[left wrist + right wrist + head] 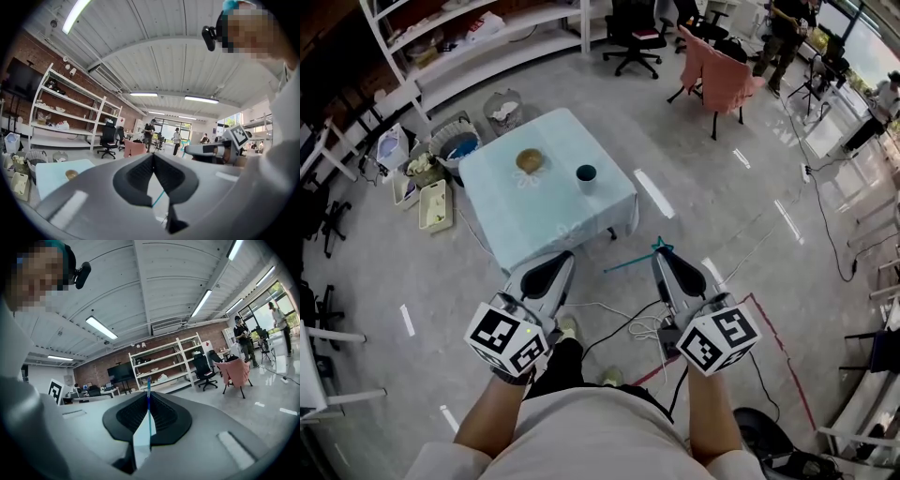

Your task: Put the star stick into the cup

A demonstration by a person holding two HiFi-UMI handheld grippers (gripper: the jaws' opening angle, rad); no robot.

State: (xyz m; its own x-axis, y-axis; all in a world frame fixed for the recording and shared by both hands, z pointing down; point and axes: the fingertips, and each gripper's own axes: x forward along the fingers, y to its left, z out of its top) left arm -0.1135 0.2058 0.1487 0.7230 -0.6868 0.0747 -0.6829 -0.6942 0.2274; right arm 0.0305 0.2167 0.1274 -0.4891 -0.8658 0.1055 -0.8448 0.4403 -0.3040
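A dark cup (586, 175) stands on the small light-blue table (502, 192) ahead of me, near its right edge. My right gripper (659, 253) is shut on the star stick (630, 262), a thin teal rod lying crosswise with its star (661, 247) at the jaw tips, over the floor short of the table. In the right gripper view the star stick (149, 411) runs straight up between the closed jaws of the right gripper (148, 394). My left gripper (567, 255) is shut with nothing in it; in its own view the left gripper (153, 157) shows its jaws touching.
A tan bowl (529, 161) sits on the table left of the cup. Bins and baskets (455, 145) crowd the floor to the table's left. Loose cables (642, 328) lie by my feet. Office chairs (633, 37) and white shelves (478, 42) stand farther off.
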